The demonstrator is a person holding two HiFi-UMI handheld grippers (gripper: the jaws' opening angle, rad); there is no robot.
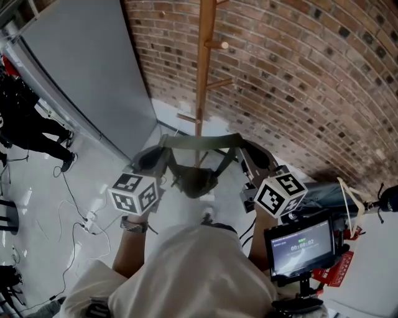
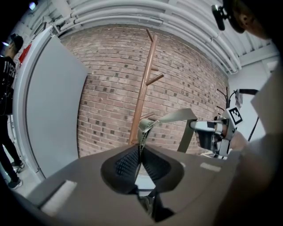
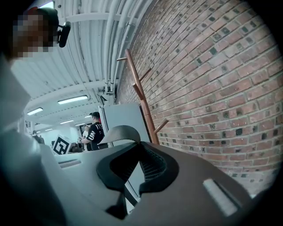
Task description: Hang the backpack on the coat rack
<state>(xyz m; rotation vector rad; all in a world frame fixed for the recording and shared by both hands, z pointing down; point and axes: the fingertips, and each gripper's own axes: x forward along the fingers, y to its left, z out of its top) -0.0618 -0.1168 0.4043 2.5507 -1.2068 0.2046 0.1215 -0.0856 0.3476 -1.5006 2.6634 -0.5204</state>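
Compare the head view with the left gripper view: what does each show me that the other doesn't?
Head view only: the backpack body hanging between the two grippers, floor cables and a small monitor.
Left gripper view only: a close look at the left hand-held gripper, its jaws shut on the strap, plus ceiling pipes.
Both: the strap, the wooden coat rack, brick wall, grey panel and right hand-held gripper.
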